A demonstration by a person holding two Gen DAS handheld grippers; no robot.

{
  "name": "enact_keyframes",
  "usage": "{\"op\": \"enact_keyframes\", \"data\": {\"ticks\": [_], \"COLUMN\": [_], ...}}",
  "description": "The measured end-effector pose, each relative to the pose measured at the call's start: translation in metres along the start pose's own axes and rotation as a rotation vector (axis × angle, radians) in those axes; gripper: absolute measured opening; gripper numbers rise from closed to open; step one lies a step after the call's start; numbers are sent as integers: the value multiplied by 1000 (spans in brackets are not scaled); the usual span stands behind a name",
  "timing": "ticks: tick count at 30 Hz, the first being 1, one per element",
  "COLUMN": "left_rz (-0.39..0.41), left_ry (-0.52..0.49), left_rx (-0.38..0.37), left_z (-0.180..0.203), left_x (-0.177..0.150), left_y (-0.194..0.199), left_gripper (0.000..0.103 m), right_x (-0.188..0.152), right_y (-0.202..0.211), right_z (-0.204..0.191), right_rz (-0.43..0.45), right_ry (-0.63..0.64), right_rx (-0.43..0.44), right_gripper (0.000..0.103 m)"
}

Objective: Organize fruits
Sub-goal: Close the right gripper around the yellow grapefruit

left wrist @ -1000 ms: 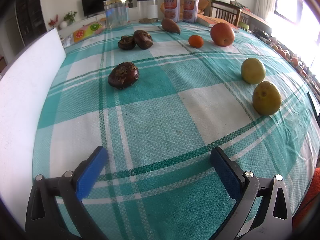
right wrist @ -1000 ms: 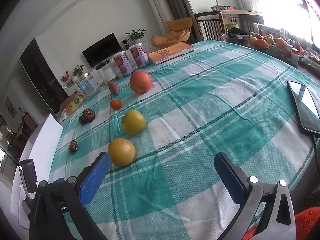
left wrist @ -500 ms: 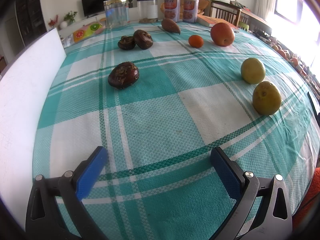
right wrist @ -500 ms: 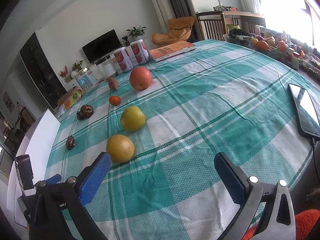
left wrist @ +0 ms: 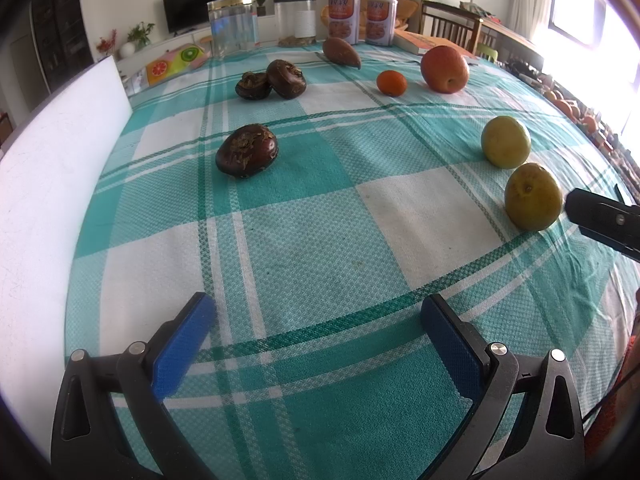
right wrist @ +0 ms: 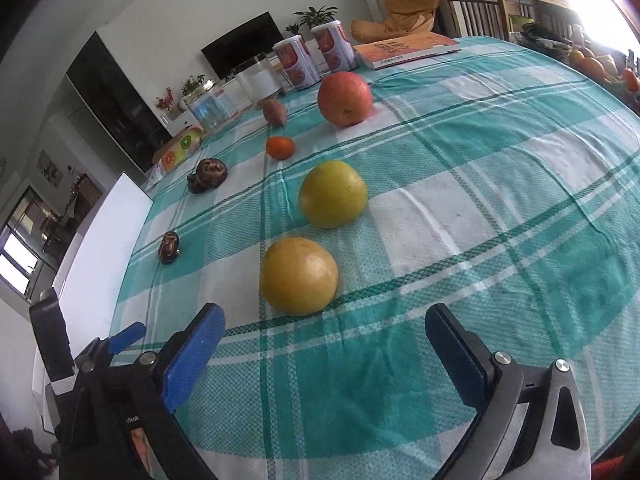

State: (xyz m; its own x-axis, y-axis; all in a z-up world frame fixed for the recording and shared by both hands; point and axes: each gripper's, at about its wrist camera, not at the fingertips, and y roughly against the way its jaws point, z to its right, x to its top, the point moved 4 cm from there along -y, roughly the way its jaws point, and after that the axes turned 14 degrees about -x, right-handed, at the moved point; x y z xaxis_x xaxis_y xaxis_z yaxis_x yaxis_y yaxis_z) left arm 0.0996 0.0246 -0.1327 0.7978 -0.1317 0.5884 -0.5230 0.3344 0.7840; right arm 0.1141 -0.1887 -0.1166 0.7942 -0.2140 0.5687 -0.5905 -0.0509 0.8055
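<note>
Fruits lie spread on a teal checked tablecloth (right wrist: 460, 208). In the right wrist view a yellow fruit (right wrist: 298, 276) sits just beyond my right gripper (right wrist: 325, 314). Its jaws are closing with nothing between the pads. Behind come a second yellow fruit (right wrist: 333, 194), a tangerine (right wrist: 280, 147), a red fruit (right wrist: 345, 98) and a brown pointed one (right wrist: 275, 111). Dark brown fruits lie to the left: a pair (right wrist: 208, 174) and a single one (right wrist: 169, 246). My left gripper (left wrist: 316, 304) hovers open over bare cloth, well short of the single dark fruit (left wrist: 247, 150).
A white board (left wrist: 48, 168) stands along the table's left edge. Clear jars (left wrist: 232, 26), two printed cans (left wrist: 344, 18) and a book (right wrist: 404, 48) line the far side. A finger of the right gripper (left wrist: 600, 216) shows beside the near yellow fruit (left wrist: 532, 196).
My right gripper moved forward and down toward the near yellow fruit, which now looks much larger. Its finger entered the left wrist view at the right edge. The left gripper stayed still.
</note>
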Motion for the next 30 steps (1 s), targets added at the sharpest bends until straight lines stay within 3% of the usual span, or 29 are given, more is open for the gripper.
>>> {"op": "enact_keyframes", "data": {"ticks": [4,8,9,11,19,30], "left_rz": [0,0,0,0,1,1], "left_ry": [0,0,0,0,0,-1], "left_rx": [0,1,0,0,0,-1], "left_z": [0,0,0,0,0,0], "left_x": [0,0,0,0,0,0], "left_y": [0,0,0,0,0,0], "left_gripper": [103,103,103,103,103,103], "right_x": [2,3,3,0,-6,-9], "right_y": [-18,-20,-18,-16,-5,1], "right_z": [-11,-12,-14,-17,-15,-24], "right_rz": [0,12,15,26,24,42], "right_ry": [32,56,60,82,33,62], "right_rx": [-45,-33,-24,-37,81,105], "right_gripper": [84,53,49,49,49,49]}}
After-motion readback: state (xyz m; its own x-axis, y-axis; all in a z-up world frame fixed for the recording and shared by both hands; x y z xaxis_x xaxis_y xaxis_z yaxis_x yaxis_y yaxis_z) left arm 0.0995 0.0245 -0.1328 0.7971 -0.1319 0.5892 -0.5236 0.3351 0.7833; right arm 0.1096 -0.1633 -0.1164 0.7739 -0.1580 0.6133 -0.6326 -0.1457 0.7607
